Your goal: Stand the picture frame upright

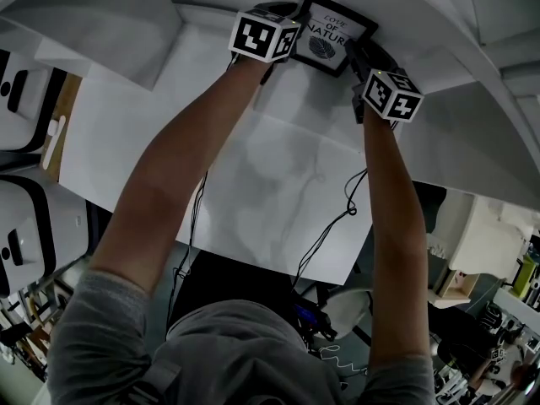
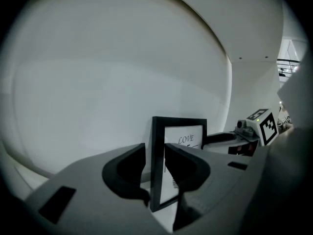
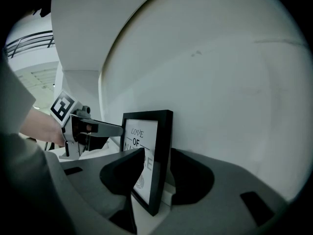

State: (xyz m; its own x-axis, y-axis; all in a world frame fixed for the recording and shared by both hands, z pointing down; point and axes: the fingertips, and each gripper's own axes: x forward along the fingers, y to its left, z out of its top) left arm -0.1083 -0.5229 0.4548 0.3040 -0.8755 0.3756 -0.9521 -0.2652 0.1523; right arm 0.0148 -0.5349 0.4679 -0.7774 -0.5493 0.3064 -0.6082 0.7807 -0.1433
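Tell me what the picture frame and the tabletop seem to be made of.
Picture frame: matte black moulding, likely painted wood or plastic; flat, with no grain visible. The print inside looks like white paper. Tabletop: smooth white with faint grey veining, probably marble-look laminate or stone; which one is unclear.

**Black, white and grey throughout**

The picture frame (image 1: 332, 34) has a black border round a white sheet with dark lettering and a dark oval motif. The left tongs (image 2: 155, 163) and right tongs (image 3: 157, 168) are grey with black inner faces. Their cubes (image 1: 264, 36) bear black-and-white square markers. The worktop (image 1: 253, 175) is white with faint grey veining, and the person's sleeve (image 1: 101, 336) is grey
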